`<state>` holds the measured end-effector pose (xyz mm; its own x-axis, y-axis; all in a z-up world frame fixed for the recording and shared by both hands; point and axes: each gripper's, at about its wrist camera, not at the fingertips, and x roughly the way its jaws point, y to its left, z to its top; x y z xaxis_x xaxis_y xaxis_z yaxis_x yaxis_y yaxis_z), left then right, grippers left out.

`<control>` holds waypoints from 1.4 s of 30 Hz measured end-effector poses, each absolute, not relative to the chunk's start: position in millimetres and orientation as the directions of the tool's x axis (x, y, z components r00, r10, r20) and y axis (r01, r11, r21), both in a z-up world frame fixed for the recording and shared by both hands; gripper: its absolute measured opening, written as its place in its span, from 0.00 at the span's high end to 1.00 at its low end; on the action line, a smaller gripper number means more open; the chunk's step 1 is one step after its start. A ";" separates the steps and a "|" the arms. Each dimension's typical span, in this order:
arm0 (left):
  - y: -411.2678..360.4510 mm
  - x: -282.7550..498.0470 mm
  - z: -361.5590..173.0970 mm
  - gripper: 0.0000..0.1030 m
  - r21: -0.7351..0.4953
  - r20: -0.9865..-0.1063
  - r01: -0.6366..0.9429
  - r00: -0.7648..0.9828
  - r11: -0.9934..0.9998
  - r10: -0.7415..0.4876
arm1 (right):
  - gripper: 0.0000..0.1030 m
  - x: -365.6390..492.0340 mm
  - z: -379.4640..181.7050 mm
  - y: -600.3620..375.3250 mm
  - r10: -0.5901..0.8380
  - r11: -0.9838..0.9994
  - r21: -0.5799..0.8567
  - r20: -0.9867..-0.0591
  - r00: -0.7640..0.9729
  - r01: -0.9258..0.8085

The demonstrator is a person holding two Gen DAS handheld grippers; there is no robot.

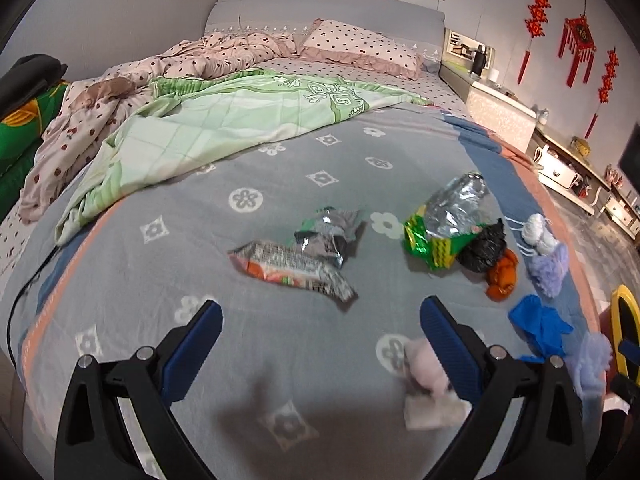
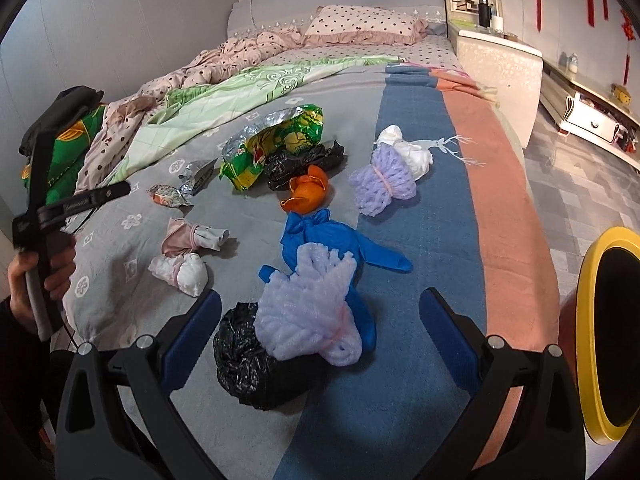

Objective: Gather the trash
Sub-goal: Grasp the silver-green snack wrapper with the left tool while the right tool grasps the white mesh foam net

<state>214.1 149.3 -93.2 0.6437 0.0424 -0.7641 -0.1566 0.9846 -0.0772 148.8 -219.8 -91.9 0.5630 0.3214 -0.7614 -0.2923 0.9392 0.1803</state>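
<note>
Black bag (image 2: 256,364), right view only

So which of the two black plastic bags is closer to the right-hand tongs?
The crumpled black bag lying between the open right tongs, partly under a lilac fluffy bundle. The other black bag lies farther up, beside the green snack packet.

wrappers (image 1: 296,264) on bed (image 1: 280,152), gloves (image 1: 538,326) right (near edge)

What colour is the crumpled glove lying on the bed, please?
Bright blue glove; clearest in the right wrist view.
</note>
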 end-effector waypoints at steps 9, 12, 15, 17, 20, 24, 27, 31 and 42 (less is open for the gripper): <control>150.9 304.1 -118.9 0.07 -0.041 -0.828 -0.155 0.558 0.987 0.053 | 0.08 159.1 -103.5 -212.4 0.351 0.926 0.207 -0.778 0.521 -0.315; 154.3 321.1 -132.8 0.07 -0.045 -0.844 -0.171 0.533 0.984 0.054 | 0.08 163.3 -110.2 -213.1 0.364 0.922 0.225 -0.784 0.503 -0.316; 154.1 329.9 -143.0 0.07 -0.060 -0.848 -0.170 0.529 0.984 0.040 | 0.08 170.9 -115.1 -212.3 0.369 0.920 0.235 -0.788 0.493 -0.314; 151.2 334.7 -149.0 0.07 -0.056 -0.851 -0.159 0.524 0.986 0.036 | 0.08 175.5 -119.1 -212.6 0.376 0.919 0.250 -0.790 0.484 -0.306; 148.5 338.1 -155.7 0.14 -0.043 -0.852 -0.144 0.521 0.989 0.039 | 0.11 180.5 -123.2 -210.8 0.383 0.916 0.256 -0.790 0.479 -0.309; 146.6 341.4 -166.8 0.32 -0.046 -0.865 -0.129 0.502 0.991 0.025 | 0.29 181.8 -127.8 -210.2 0.385 0.915 0.263 -0.792 0.473 -0.305; 140.5 340.5 -171.4 0.52 -0.019 -0.867 -0.098 0.497 0.995 0.032 | 0.41 182.7 -132.8 -211.6 0.399 0.910 0.284 -0.799 0.449 -0.302; 143.3 338.5 -176.9 0.77 -0.024 -0.873 -0.100 0.487 0.995 0.028 | 0.49 182.3 -133.8 -213.7 0.416 0.902 0.300 -0.795 0.442 -0.310; 149.7 340.0 -178.2 0.99 -0.047 -0.865 -0.121 0.501 0.992 0.019 | 0.58 175.1 -124.9 -218.5 0.451 0.887 0.332 -0.769 0.453 -0.320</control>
